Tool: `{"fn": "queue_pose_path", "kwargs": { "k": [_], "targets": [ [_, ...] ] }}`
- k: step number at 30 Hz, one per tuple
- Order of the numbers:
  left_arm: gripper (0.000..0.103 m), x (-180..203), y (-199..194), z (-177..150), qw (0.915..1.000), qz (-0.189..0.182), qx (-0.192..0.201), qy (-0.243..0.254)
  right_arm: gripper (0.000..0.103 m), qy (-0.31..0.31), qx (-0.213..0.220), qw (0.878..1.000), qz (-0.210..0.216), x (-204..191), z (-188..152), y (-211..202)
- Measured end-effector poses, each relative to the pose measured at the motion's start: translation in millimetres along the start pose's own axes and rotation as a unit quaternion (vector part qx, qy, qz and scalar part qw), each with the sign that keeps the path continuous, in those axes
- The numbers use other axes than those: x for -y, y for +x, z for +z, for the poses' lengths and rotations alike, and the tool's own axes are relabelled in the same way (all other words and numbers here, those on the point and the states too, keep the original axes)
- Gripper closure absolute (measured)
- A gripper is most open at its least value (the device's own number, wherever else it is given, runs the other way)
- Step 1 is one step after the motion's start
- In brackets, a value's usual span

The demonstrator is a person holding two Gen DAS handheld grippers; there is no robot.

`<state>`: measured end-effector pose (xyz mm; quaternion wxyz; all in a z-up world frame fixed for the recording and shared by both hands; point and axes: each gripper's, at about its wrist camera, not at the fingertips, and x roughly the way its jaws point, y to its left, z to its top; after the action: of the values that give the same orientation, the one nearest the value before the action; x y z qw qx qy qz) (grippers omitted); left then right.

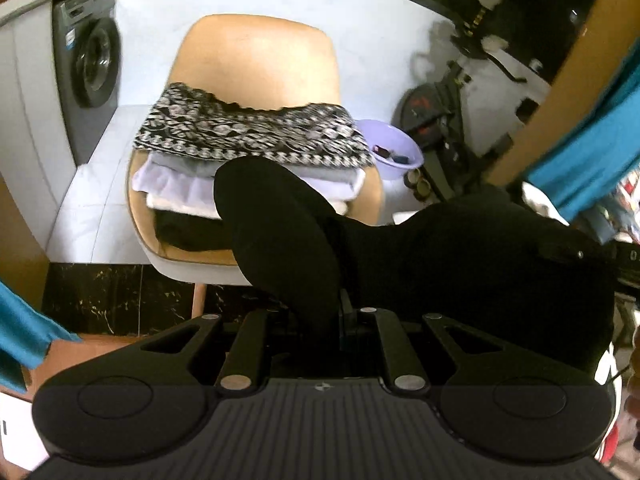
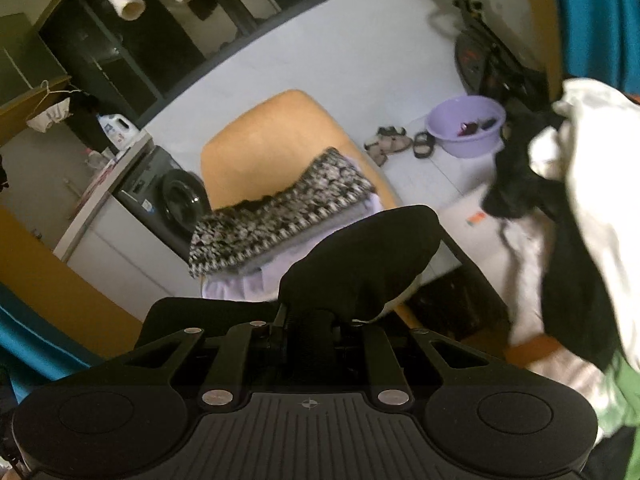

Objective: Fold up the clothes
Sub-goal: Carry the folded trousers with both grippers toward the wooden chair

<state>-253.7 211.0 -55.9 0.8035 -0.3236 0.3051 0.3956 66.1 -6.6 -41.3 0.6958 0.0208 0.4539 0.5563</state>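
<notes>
A black garment hangs between both grippers, held above the front of a tan chair. My left gripper is shut on one end of it, and the cloth bulges up over the fingers and hides their tips. My right gripper is shut on the black garment at the other end. On the chair seat lies a stack of folded clothes: a black-and-white patterned piece on top, grey, lavender and white layers under it, and dark cloth at the bottom. The patterned piece shows in the right wrist view too.
A washing machine stands to the left of the chair. A purple basin and sandals sit on the pale floor, with an exercise machine behind. A heap of white and black clothes lies at the right. Teal fabric hangs nearby.
</notes>
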Motion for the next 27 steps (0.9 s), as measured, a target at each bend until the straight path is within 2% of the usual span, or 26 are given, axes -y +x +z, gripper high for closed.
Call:
{"fn": "queue_pose_path", "kwargs": {
  "k": [6, 11, 16, 23, 27],
  "targets": [
    [0.09, -32.5, 29.3, 47.8, 0.9997, 0.009, 0.003, -0.025, 0.09, -0.007, -0.004, 1.0, 0.012, -20.4, 40.9, 53.3],
    [0.09, -51.4, 61.9, 88.5, 0.9985, 0.038, 0.011, -0.038, 0.09, -0.017, -0.02, 0.999, 0.034, -28.0, 92.7, 124.6],
    [0.09, -71.2, 109.7, 163.4, 0.9949, 0.078, 0.007, -0.064, 0.09, -0.026, -0.041, 0.997, 0.063, -37.7, 159.9, 205.7],
    [0.089, -93.7, 174.0, 265.7, 0.9912, 0.119, 0.013, -0.056, 0.09, -0.038, -0.051, 0.993, 0.104, -50.8, 279.5, 321.5],
    [0.089, -106.5, 210.7, 324.1, 0.9884, 0.142, 0.017, -0.052, 0.09, -0.047, -0.05, 0.991, 0.119, -60.5, 333.8, 382.4]
  ]
}}
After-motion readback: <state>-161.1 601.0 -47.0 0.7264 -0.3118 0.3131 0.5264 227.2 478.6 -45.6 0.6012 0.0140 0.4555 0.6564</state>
